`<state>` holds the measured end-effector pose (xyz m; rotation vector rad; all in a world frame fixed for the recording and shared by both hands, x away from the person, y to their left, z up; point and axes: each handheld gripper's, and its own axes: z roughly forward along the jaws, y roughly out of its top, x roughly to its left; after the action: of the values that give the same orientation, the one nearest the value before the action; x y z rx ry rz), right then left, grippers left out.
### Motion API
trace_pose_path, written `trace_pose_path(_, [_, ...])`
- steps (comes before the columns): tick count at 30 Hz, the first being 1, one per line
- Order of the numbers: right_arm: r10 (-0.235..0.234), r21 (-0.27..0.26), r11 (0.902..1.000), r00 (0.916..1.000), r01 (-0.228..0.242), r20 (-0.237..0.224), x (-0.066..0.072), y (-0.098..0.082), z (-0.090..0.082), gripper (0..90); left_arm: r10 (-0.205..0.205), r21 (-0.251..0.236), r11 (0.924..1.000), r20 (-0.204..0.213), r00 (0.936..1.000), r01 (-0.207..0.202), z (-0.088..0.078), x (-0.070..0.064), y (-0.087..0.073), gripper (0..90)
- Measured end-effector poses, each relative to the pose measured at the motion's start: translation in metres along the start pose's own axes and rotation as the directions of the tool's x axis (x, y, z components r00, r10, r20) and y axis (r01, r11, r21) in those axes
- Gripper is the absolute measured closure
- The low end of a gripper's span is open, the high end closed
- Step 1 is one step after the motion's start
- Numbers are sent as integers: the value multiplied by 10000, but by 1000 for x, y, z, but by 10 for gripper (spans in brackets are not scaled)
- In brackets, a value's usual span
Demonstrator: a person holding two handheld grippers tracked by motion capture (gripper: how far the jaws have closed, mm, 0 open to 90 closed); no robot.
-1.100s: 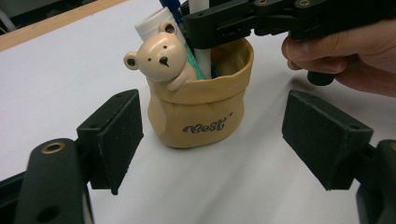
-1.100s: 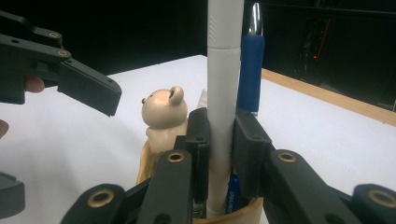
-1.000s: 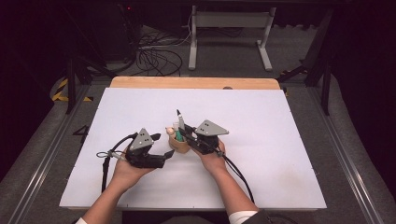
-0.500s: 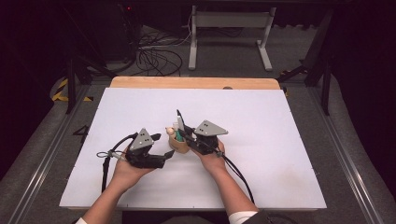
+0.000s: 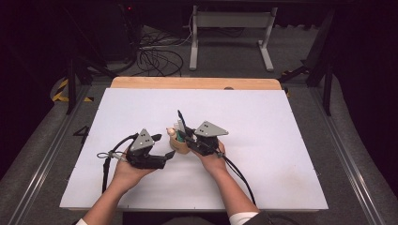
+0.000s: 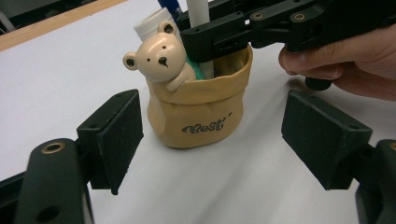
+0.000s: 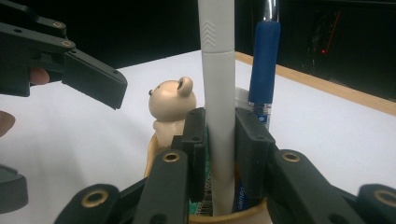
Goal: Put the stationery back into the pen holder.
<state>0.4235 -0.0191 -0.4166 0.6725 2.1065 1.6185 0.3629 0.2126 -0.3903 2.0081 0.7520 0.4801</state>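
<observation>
Two grippers meet mid-table at the tan bear-faced pen pot (image 6: 196,112): the left gripper (image 6: 210,140), jaws wide, flanks it untouched, while the right gripper (image 7: 219,154) pinches the white pen (image 7: 217,93) standing inside; lifting straight up seems next
</observation>
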Motion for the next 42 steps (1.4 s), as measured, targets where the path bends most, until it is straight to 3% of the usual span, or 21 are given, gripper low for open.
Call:
trace_pose_path(14, [10, 13, 10000, 9997, -10, -226, 2, 0, 0, 666, 47, -40, 10000, -51, 10000, -47, -1, 1, 0, 212])
trace_pose_path(42, [-27, -407, 9992, 9999, 21, -152, 3, 6, -9, 481, 8, -226, 9997, 19, 10000, -8, -4, 2, 0, 204])
